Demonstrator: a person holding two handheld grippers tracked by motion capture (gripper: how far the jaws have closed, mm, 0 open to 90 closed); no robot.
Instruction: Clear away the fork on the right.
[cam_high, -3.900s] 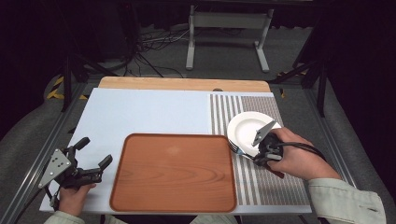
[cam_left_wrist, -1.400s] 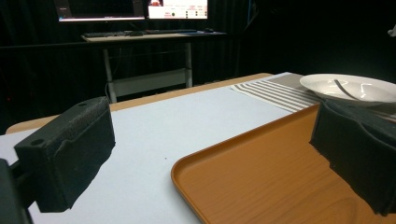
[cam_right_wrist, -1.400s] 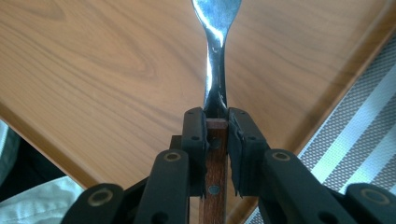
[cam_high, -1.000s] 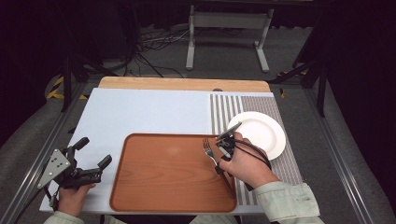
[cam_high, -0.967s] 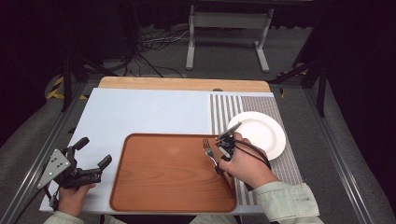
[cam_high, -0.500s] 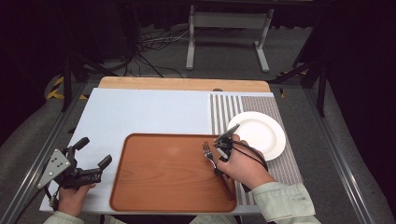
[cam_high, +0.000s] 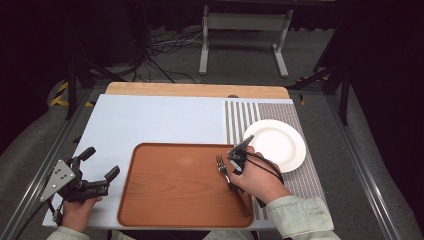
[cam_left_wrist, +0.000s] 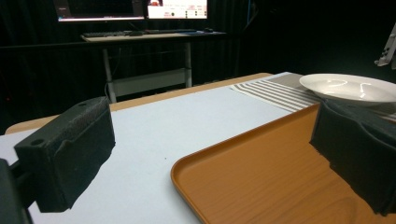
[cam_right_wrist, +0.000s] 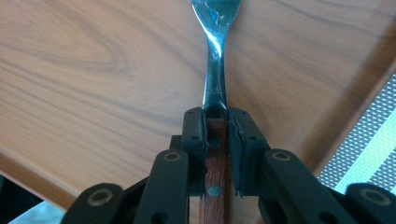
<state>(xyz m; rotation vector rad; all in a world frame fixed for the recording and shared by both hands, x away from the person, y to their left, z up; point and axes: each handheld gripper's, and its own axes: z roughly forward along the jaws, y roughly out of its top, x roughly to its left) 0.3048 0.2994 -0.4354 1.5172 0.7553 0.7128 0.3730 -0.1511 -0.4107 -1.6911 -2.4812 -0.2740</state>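
1. Left gripper (cam_high: 95, 176) parked at about 8 o'clock on the pale blue table (cam_high: 150, 120), just off the tray's left edge, jaws spread wide with nothing between them; same spot as four seconds back, so no part in the work for now.
2. Wooden tray (cam_high: 175, 195) at 6 o'clock, bare except near its right side.
3. Fork (cam_high: 220, 165) now over the tray's right part, around 5 o'clock, tines toward 11 o'clock; seen from the right gripper view, wooden handle (cam_right_wrist: 215, 154) pinched between the pads, steel neck running out over the grain.
4. Right gripper (cam_high: 235, 165) clamped on that fork handle; four seconds ago beside the plate, since carried leftward onto the tray, and over the last second only eased slightly nearer the person.
5. White plate (cam_high: 275, 144) at 3 o'clock on the striped mat (cam_high: 240, 117), now empty.
6. Judging by this: transfer nearly done, lowering and release likely next; contact with the tray not certain from here.
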